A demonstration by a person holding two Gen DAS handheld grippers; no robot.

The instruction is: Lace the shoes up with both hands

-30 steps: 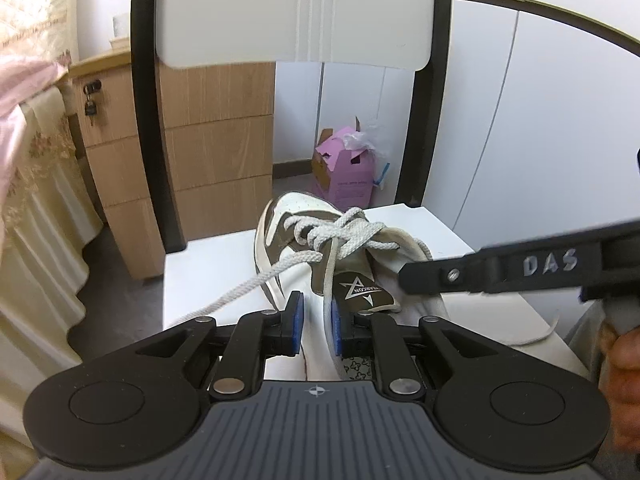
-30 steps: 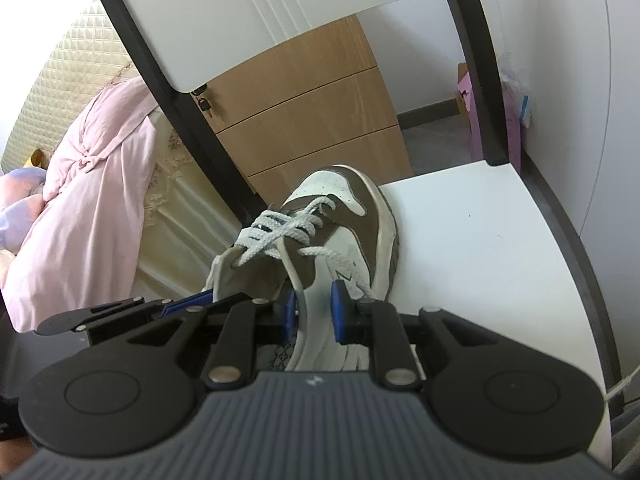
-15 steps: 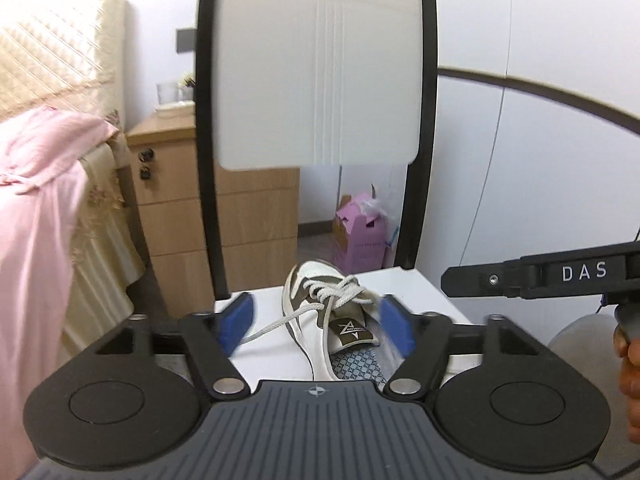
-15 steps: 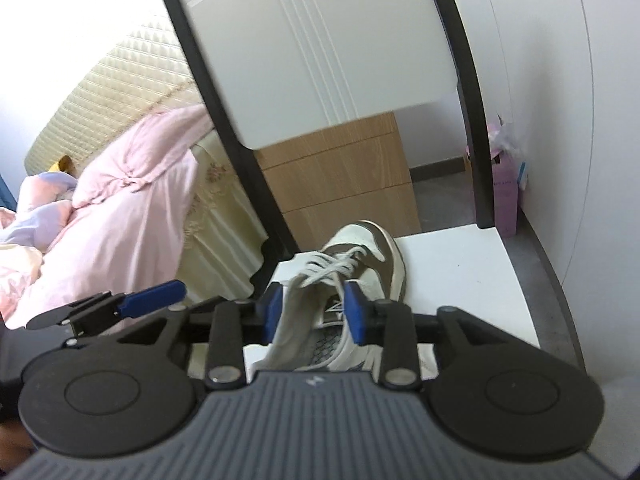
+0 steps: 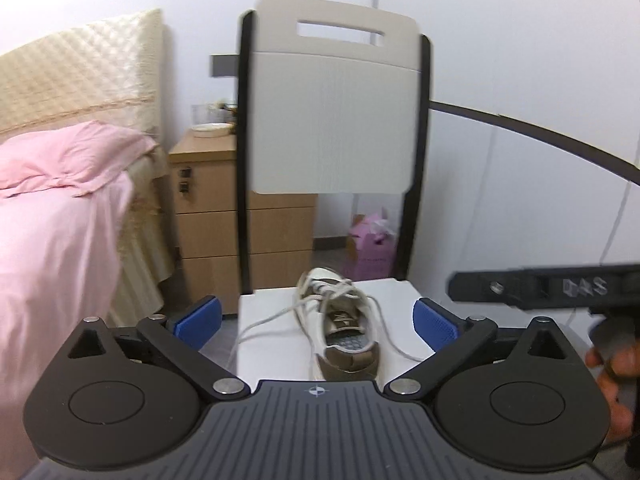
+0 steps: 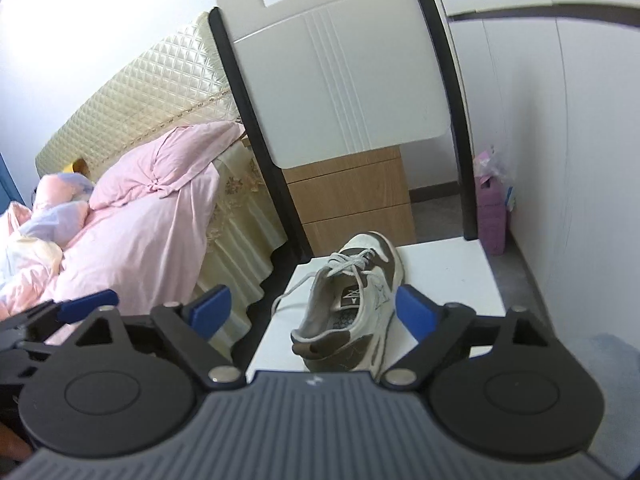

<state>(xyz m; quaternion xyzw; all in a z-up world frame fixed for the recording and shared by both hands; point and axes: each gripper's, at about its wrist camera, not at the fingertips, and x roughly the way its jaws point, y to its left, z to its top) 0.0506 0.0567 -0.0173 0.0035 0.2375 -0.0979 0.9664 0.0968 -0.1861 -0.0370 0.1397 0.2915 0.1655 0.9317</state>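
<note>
1. While the shoe (image 5: 340, 328) is being left heel-first on the white chair seat (image 5: 272, 352), both laces are kept within reach: the left lace end (image 5: 264, 322) is trailing toward the seat edge and the right lace end (image 5: 396, 350) is lying loose beside the sole.
2. The left gripper (image 5: 316, 320) is being held well apart from the shoe, its jaws spread wide and pinching nothing.
3. The right gripper (image 6: 310, 306) is likewise being held spread and empty, so either lace could be approached next.

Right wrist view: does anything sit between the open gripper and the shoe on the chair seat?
Nothing visible does. The right gripper is open, and the shoe lies heel-first ahead of it on the white chair seat, with only bare seat around it.
</note>
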